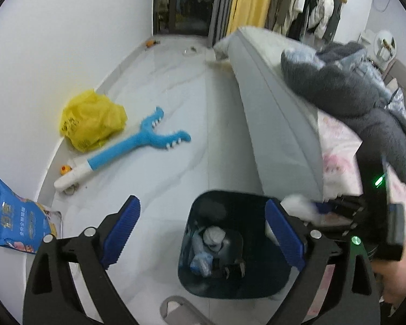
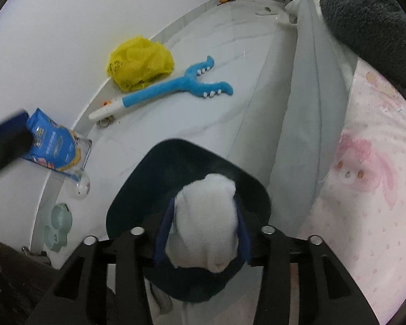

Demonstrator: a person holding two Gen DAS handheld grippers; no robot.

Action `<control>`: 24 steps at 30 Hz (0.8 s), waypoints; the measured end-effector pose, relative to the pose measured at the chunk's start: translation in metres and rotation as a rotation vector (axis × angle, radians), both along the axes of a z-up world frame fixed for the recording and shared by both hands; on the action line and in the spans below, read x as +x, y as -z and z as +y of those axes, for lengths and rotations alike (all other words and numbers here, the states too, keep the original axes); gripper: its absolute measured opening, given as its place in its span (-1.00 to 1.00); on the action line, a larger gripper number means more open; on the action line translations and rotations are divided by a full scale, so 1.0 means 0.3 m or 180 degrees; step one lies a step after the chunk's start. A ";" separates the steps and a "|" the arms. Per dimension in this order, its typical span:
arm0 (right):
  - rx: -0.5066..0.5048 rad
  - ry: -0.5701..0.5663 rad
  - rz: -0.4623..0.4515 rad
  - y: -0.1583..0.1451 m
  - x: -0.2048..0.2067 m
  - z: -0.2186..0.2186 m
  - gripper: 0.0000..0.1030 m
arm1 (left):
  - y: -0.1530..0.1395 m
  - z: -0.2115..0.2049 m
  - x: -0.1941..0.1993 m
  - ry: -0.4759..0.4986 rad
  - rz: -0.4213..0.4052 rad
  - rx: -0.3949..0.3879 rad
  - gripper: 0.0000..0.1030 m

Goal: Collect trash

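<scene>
Hiding most of the dark bin [image 2: 203, 168] in the right wrist view is a crumpled white wad of tissue [image 2: 205, 222], soft-edged and slightly blurred, pinched between the blue pads of the right gripper [image 2: 204, 233] directly above the bin's opening. The bin's near rim is cut off behind the black gripper frame. From the left wrist view the bin [image 1: 197, 284] shows its contents: pale crumpled wrappers and dark scraps, hard to tell apart. The left gripper [image 1: 203, 233] hangs spread wide over the bin, holding nothing. Beyond the bin lie a blue plush toy [image 1: 138, 143] and a yellow plastic bag [image 1: 92, 119]; a blue pouch [image 1: 13, 222] sits left of it.
</scene>
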State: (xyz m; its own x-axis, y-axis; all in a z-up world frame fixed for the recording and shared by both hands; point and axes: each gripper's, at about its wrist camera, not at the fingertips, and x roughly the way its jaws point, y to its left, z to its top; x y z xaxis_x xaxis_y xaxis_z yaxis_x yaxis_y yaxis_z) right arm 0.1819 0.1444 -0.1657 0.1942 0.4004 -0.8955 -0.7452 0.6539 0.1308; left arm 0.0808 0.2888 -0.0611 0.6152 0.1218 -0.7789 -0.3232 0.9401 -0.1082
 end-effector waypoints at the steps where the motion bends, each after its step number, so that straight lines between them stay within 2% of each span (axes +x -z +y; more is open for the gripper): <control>1: -0.0035 -0.0001 -0.0033 -0.001 -0.007 -0.003 -0.07 | -0.018 0.001 -0.008 -0.0007 -0.0070 -0.0018 0.86; 7: 0.0009 0.0119 -0.0076 -0.033 -0.025 -0.044 0.08 | -0.115 -0.027 -0.065 0.0009 -0.0421 0.0195 0.89; 10: 0.0159 0.0226 -0.0186 -0.093 -0.052 -0.092 0.13 | -0.153 -0.053 -0.088 0.0068 -0.0593 0.0169 0.91; 12: 0.0246 0.0275 -0.0293 -0.134 -0.065 -0.117 0.25 | -0.175 -0.078 -0.100 0.0103 -0.0686 0.0158 0.92; 14: 0.0360 0.0328 -0.0448 -0.191 -0.093 -0.161 0.26 | -0.190 -0.103 -0.112 0.0132 -0.0736 0.0176 0.92; 18: 0.0499 0.0355 -0.0723 -0.279 -0.144 -0.258 0.50 | -0.210 -0.161 -0.143 0.0196 -0.0813 0.0290 0.93; 24: 0.0743 0.0643 -0.1011 -0.381 -0.190 -0.445 0.77 | -0.219 -0.251 -0.188 0.0240 -0.0858 0.0395 0.94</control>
